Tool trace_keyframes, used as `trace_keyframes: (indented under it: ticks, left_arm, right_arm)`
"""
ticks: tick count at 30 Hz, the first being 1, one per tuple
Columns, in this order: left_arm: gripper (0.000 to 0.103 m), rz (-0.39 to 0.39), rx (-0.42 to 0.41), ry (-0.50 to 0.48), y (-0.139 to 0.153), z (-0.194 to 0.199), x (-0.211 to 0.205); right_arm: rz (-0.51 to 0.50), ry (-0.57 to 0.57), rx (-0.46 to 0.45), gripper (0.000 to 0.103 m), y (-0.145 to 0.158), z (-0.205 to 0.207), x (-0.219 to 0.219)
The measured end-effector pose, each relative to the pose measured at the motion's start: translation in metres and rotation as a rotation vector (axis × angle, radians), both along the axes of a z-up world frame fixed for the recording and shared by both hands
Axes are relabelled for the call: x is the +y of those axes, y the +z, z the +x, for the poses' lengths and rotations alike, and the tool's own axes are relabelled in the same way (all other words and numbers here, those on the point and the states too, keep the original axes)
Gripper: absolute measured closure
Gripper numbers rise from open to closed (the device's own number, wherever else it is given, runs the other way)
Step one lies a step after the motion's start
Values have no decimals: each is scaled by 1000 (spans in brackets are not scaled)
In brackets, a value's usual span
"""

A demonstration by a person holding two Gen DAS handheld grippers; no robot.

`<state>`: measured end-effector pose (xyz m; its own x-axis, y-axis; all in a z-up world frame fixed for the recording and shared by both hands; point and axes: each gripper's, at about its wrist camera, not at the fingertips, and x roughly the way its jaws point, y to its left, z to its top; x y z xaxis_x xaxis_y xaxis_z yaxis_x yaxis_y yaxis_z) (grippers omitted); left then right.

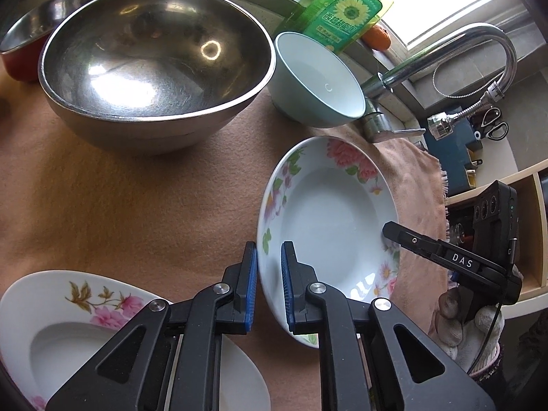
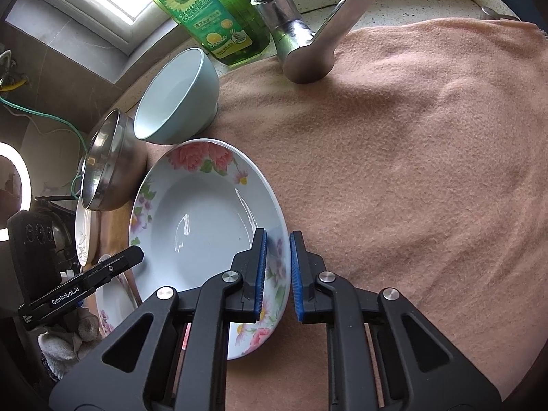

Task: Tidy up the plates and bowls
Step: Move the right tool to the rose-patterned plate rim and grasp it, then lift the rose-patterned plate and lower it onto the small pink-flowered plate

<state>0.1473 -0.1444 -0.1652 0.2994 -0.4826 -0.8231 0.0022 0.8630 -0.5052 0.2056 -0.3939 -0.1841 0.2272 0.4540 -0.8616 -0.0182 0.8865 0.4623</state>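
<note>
A floral deep plate [image 1: 328, 212] [image 2: 205, 212] lies on the tan cloth between both grippers. My left gripper [image 1: 269, 270] straddles its left rim, one blue pad on each side, with a narrow gap. My right gripper [image 2: 278, 260] straddles its right rim the same way and shows in the left wrist view [image 1: 404, 239]. The left gripper shows in the right wrist view [image 2: 120, 263]. A large steel bowl [image 1: 154, 61] [image 2: 106, 164], a pale blue bowl [image 1: 318, 78] [image 2: 178, 99] and a second floral plate [image 1: 85, 328] stand nearby.
A green dish soap bottle [image 1: 346, 7] [image 2: 212, 10] and a chrome faucet [image 1: 445, 58] [image 2: 294, 27] stand behind the bowls. A steel dish in a red holder [image 1: 30, 37] sits far left. Tan cloth [image 2: 411, 171] covers the counter. A wooden shelf [image 1: 534, 226] is at right.
</note>
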Motion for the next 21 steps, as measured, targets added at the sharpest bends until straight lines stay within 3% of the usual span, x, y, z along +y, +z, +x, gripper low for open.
trace_keyframes:
  ticks: [21]
  left_arm:
    - [91,8,-55,-18,26,-21,17]
  right_arm:
    - [7,-9,-66,90,42,-37,14]
